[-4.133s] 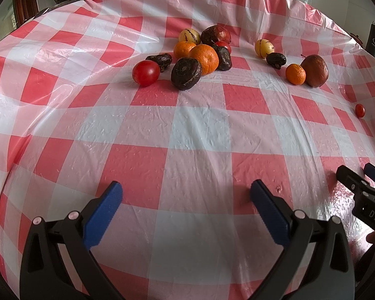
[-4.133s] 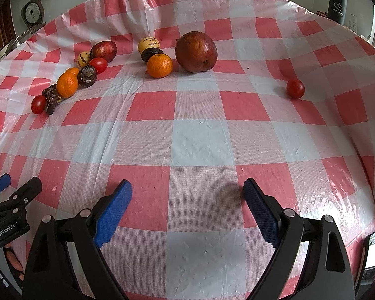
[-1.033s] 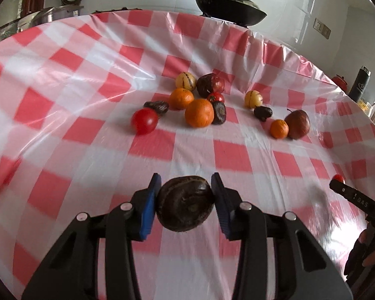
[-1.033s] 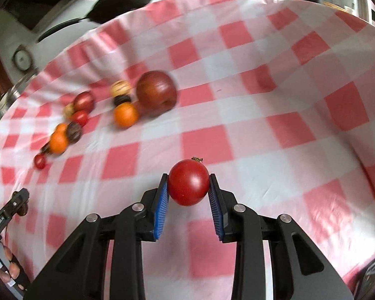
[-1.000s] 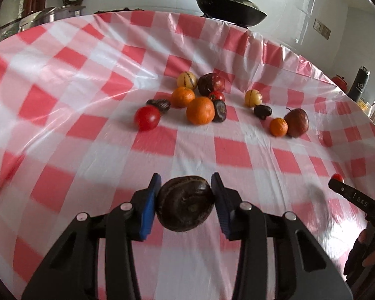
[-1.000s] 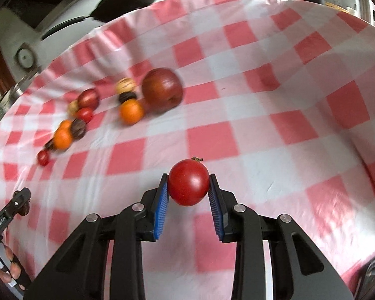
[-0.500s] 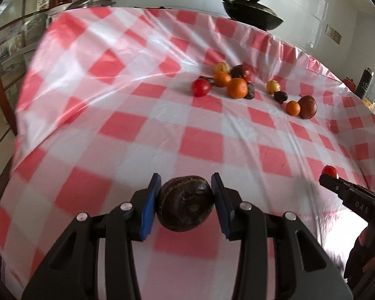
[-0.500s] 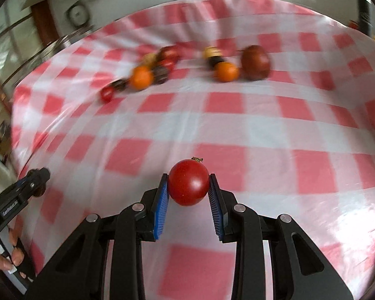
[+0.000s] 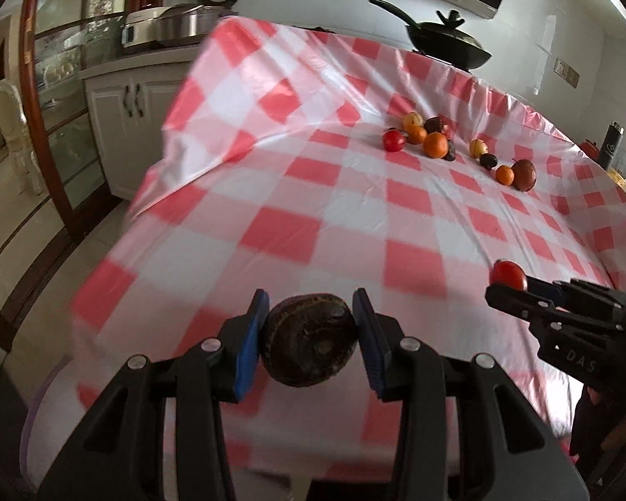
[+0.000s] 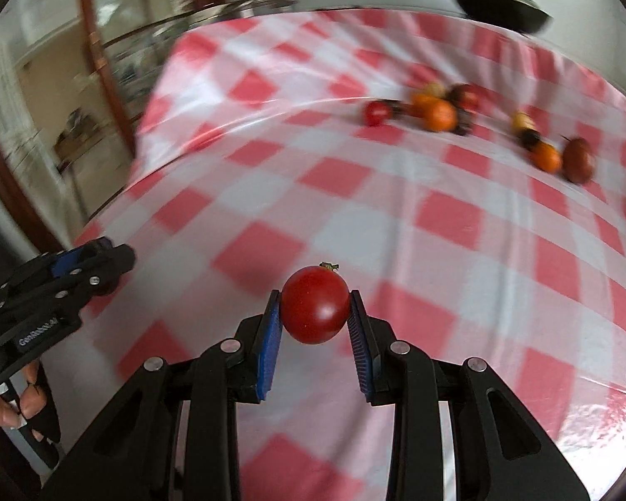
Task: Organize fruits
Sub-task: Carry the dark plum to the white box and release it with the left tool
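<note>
Presently, item one: dark brown fruit [image 9: 309, 340], round and somewhat flattened, its broad wrinkled face with a small central dimple turned toward the left wrist camera, its wider axis lying across from pad to pad; held above the near part of the cloth. Item two: red tomato [image 10: 315, 304], nearly round, its small green stem stub pointing up and away from the right wrist camera; no clear long axis.

Surface: table under a red-and-white checked plastic cloth [image 9: 334, 208], glossy and creased, draped over the left edge; remaining fruits [image 9: 436, 144] in two loose clusters at the far side, well apart from both held pieces, oranges, dark fruits and another tomato among them.

Room: kitchen; black lidded pan [image 9: 446, 44] beyond the far edge; white cabinet [image 9: 125, 125] and glass-fronted shelving at left; dark bottle at far right.

Left gripper [image 9: 311, 334]: blue pads pressed on both sides of the dark fruit; clenched on it. Right gripper [image 10: 315, 330]: pads clamped on the tomato's flanks; fingers of a hand [image 10: 10, 407] visible on the left tool's handle.
</note>
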{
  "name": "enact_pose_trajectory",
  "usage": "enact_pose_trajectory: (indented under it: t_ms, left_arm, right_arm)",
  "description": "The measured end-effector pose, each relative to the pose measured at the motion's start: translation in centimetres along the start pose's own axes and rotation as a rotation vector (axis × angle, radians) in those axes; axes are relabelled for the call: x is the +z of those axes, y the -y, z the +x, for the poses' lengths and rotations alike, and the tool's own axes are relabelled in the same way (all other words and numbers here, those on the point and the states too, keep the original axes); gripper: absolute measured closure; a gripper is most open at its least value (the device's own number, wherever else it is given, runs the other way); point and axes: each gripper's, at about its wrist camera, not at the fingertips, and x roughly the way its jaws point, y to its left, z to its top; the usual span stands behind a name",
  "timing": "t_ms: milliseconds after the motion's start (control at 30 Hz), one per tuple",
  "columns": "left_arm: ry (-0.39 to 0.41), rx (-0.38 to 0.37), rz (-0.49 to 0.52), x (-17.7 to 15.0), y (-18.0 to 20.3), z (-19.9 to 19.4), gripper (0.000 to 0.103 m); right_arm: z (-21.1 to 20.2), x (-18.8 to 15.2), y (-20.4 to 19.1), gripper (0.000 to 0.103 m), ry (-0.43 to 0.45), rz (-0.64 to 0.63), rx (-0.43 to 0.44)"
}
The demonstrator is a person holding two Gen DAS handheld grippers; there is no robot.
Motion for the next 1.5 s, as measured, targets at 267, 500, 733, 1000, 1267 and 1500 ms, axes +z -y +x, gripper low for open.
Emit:
enact_pose_trajectory:
  t_ms: [267, 500, 733, 1000, 1267, 1500]
  left_arm:
    - [0.01, 0.109, -0.132, -4.8, -7.8, -5.4, 0.061]
    - [-0.052, 0.214, -0.255, -9.9, -13.9, -6.5, 0.061]
    - [-0.2, 0.307, -0.342, -15.2, -18.1, -3.5, 0.061]
    - [-0.372, 0.366, -0.47, -19.4, -22.3, 0.0, 0.061]
    - [-0.408, 0.374, -0.52, -20.5, -23.7, 0.2, 0.06]
    - [-0.312, 0.407, -0.508, -19.3, -22.8, -1.0, 0.017]
  right_arm:
    - [-0.1, -1.3, -9.3, 0.071, -0.032, -0.238, 0.199]
    - [1.9, -5.0, -18.4, 0.071, -0.165, -0.465, 0.43]
    - [7.2, -8.7, -23.3, 0.071, -0.366, -0.553, 0.473]
    - [13.5, -13.1, -27.0, 0.071, -0.531, -0.694, 0.371]
    - [13.4, -14.4, -28.1, 0.069, -0.533, -0.757, 0.349]
    - [11.1, -12.3, -27.3, 0.04, -0.438, -0.686, 0.385]
